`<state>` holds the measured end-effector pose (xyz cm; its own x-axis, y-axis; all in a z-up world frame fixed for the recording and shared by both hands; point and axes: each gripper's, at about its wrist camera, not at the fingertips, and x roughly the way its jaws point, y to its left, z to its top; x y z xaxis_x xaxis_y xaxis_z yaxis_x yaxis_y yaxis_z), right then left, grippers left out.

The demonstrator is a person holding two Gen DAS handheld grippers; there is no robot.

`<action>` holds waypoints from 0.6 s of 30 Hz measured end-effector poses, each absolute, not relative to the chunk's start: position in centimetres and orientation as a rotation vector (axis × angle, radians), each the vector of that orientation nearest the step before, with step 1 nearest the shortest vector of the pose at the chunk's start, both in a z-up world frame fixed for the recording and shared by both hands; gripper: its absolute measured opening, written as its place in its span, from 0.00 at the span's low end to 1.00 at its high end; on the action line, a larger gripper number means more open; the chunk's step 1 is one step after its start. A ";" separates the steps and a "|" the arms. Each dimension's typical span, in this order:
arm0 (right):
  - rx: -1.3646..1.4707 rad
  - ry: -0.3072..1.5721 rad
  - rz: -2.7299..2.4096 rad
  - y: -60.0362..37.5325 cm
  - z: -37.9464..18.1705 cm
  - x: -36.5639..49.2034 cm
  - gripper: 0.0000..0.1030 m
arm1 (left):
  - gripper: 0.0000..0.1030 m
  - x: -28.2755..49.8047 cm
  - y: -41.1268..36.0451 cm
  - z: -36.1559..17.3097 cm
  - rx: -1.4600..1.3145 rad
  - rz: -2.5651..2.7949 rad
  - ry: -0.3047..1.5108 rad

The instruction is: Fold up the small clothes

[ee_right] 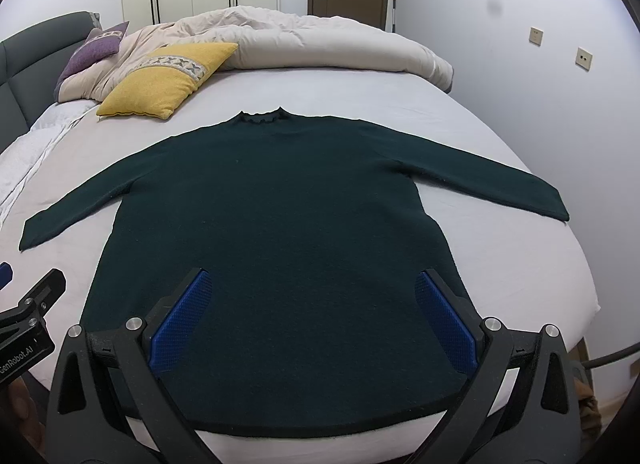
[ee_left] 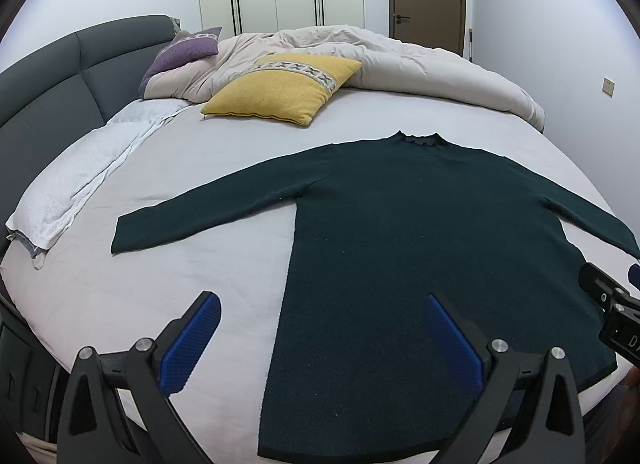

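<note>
A dark green long-sleeved sweater (ee_left: 392, 232) lies flat and spread out on the bed, collar away from me, both sleeves stretched sideways; it also shows in the right wrist view (ee_right: 280, 223). My left gripper (ee_left: 322, 304) is open and empty, hovering over the sweater's lower left edge. My right gripper (ee_right: 316, 280) is open and empty above the middle of the sweater's lower body near the hem. The right gripper's body shows at the right edge of the left wrist view (ee_left: 612, 304), and the left gripper's body at the left edge of the right wrist view (ee_right: 32, 320).
The bed has a light grey sheet (ee_left: 180, 264). A yellow cushion (ee_left: 280, 89), a purple cushion (ee_left: 182, 53) and a bunched beige duvet (ee_left: 420, 71) lie at the far side. A grey headboard (ee_left: 52, 83) stands left. Wardrobe and door are behind.
</note>
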<state>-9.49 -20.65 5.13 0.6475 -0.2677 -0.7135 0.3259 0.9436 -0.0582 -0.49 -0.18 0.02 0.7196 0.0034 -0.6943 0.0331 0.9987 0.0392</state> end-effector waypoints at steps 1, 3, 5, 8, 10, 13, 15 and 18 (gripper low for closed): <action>0.077 0.799 -0.338 -20.6 5.1 -9.5 1.00 | 1.00 -0.5 -0.2 0.1 0.051 -0.016 0.768; 0.077 0.801 -0.337 -20.6 5.0 -9.4 1.00 | 1.00 -0.5 -0.2 0.0 0.050 -0.017 0.768; 0.076 0.800 -0.337 -20.6 5.0 -9.4 1.00 | 1.00 -0.5 -0.2 0.0 0.050 -0.017 0.768; 0.074 0.800 -0.337 -20.6 4.9 -9.4 1.00 | 1.00 -0.5 -0.2 0.0 0.052 -0.017 0.767; 0.072 0.799 -0.337 -20.5 4.8 -9.3 1.00 | 1.00 -0.4 -0.2 0.0 0.050 -0.016 0.768; 0.071 0.799 -0.337 -20.4 4.7 -9.2 1.00 | 1.00 -0.4 -0.2 0.0 0.051 -0.016 0.769; 0.071 0.799 -0.337 -20.4 4.7 -9.2 1.00 | 1.00 -0.4 -0.2 0.1 0.050 -0.016 0.768; 0.070 0.798 -0.337 -20.4 4.7 -9.3 1.00 | 1.00 -0.5 -0.2 0.0 0.051 -0.016 0.768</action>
<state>-9.25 -20.36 4.66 0.6479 -0.2700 -0.7122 0.3227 0.9443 -0.0645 -0.46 -0.23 0.04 0.7191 0.0042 -0.6949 0.0330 0.9986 0.0402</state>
